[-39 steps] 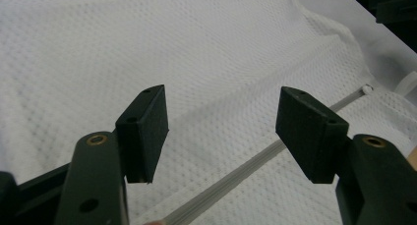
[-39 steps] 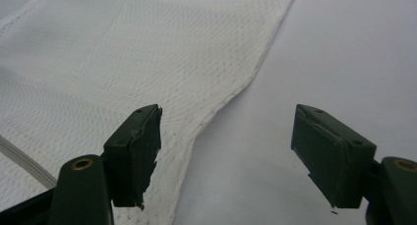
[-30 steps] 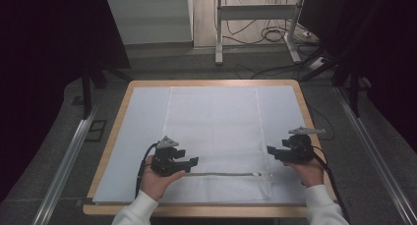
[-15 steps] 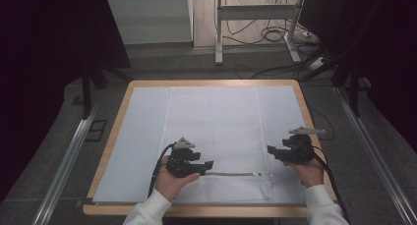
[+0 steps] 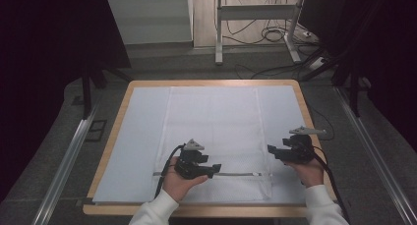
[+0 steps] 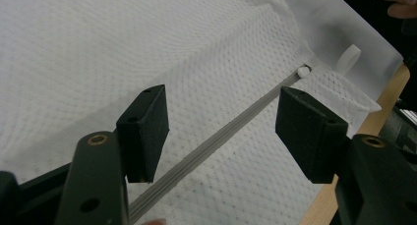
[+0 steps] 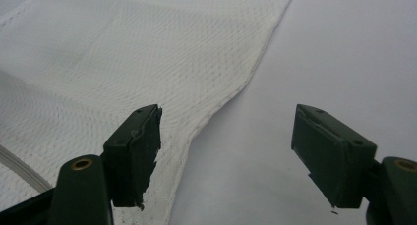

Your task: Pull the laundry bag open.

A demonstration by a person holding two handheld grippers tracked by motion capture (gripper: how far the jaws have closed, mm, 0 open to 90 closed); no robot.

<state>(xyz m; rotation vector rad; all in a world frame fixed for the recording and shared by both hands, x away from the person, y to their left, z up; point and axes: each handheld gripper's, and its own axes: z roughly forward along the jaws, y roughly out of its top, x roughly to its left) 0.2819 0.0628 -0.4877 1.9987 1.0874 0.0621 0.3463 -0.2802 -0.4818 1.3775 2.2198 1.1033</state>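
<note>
A: Where does the mesh bag (image 5: 214, 136) lie relative to the left gripper (image 5: 215, 170)?

B: Right under it and ahead of it. In the high view the left gripper sits over the bag's near strip, its tips pointing along the zipper (image 5: 236, 174) toward the other hand. In the left gripper view the grey zipper (image 6: 216, 139) runs up between the two black jaws, which are spread wide with nothing pinched. The white zipper pull (image 6: 304, 71) lies farther on, past the jaw tips, at the far end of the zipper line.

A: And the right gripper (image 5: 271, 150)?

B: It is held just off the bag's edge on that side, tips pointing toward the bag. In the right gripper view the bag's hemmed edge (image 7: 223, 97) runs down toward one jaw, the mesh lying beyond and beside that jaw, while the other jaw stands over the plain white sheet (image 7: 344, 48). Its jaws are also spread apart, gripping nothing.

A: Counts?

B: One mesh bag, one zipper, one pull, and one small white loop tab (image 6: 347, 59) beside the pull, near the bag's corner. Two grippers, one in each hand. One white sheet under the bag, on one wood-edged table (image 5: 305, 107).

A: Is the bag flat?

B: Mostly flat on the sheet, with a slight ripple by the right gripper.
</note>
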